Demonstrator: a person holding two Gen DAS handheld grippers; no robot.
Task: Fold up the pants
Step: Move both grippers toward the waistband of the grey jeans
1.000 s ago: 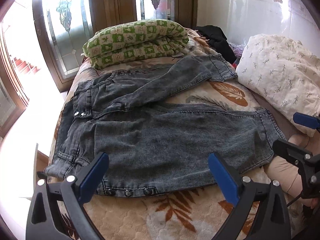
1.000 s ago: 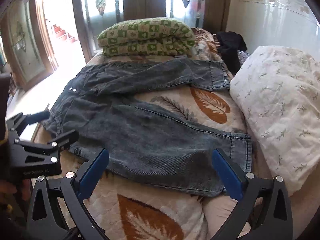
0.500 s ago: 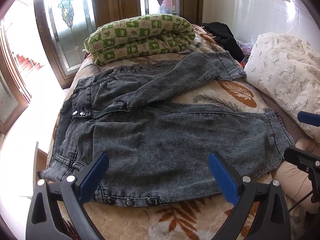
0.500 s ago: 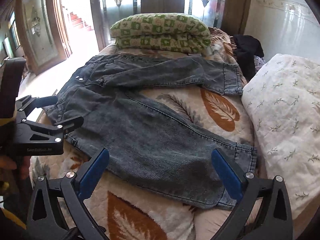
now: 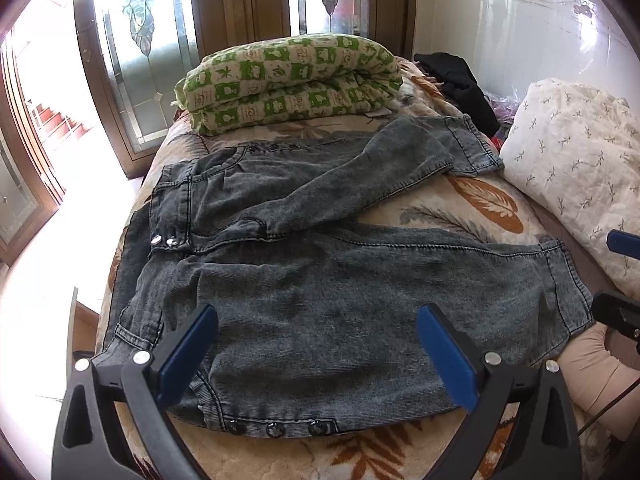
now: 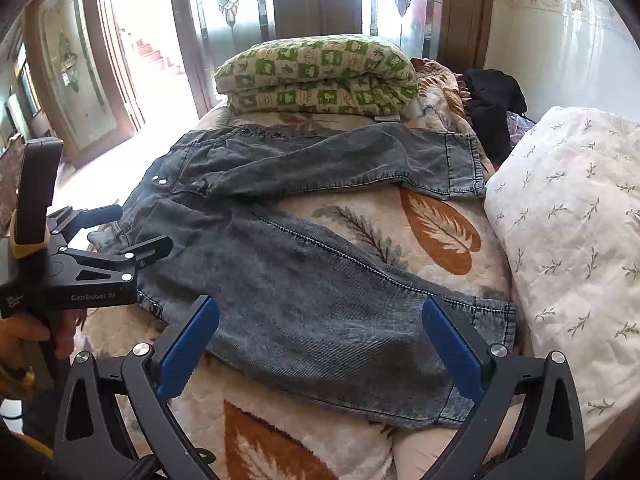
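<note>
Pants [image 5: 320, 304], grey washed denim, lie spread flat on the bed [image 5: 400, 452], legs splayed in a V, waistband toward the left edge, cuffs toward the right

Nearest: left claw [image 5: 316, 344] wide, blue pads apart, holding nothing; it hovers over the near leg close to the waist end, above the row of snap buttons [image 5: 274, 428] on the near hem. Right claw [image 6: 320, 344] likewise wide and empty, over the near leg's cuff end. In the right wrist view the left claw shows at the left, by the waistband corner; contact with the cloth cannot be told

Middle: near leg runs flat across the leaf-print blanket [image 6: 436, 232], cuff [image 5: 564, 280] just beside the white floral pillow [image 6: 568, 240]. Bare blanket shows between the two legs

Far: second leg angles away toward the green checked quilt [image 5: 288, 80], which sits folded at the far end of the bed; a black garment [image 5: 460, 80] lies to its right, near the wall

Progress, judged: no fold made yet. Pants are only laid out. Left to do: grip waist and cuff of one leg, bring it over the other so the legs stack, then fold lengthwise to a compact packet. Task at its very start
</note>
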